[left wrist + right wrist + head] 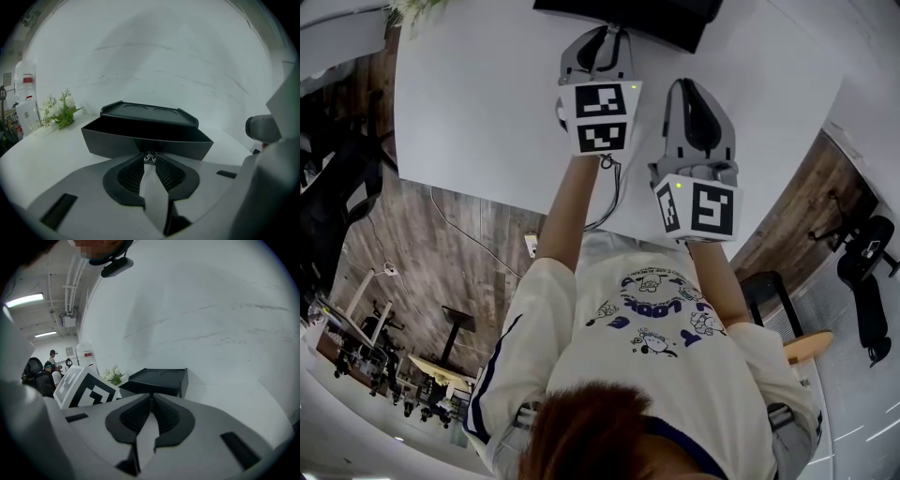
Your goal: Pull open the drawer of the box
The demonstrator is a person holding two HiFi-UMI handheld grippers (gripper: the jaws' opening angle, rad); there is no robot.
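Drawer (140,140) slid well out of box (149,113) | left gripper (149,155) pinches its small knob (149,158) for pulling | right gripper (151,397) closed empty, idle beside box

Bright even light from ceiling strips (26,299); soft shadows; heavy fisheye bending, dark vignetted corners.

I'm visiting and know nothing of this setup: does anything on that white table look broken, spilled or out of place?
Nothing stands out. The drawer of the black box is pulled out because the left gripper is clamped on its knob. The flower sprig sits beside the box; no spill or damage shows.
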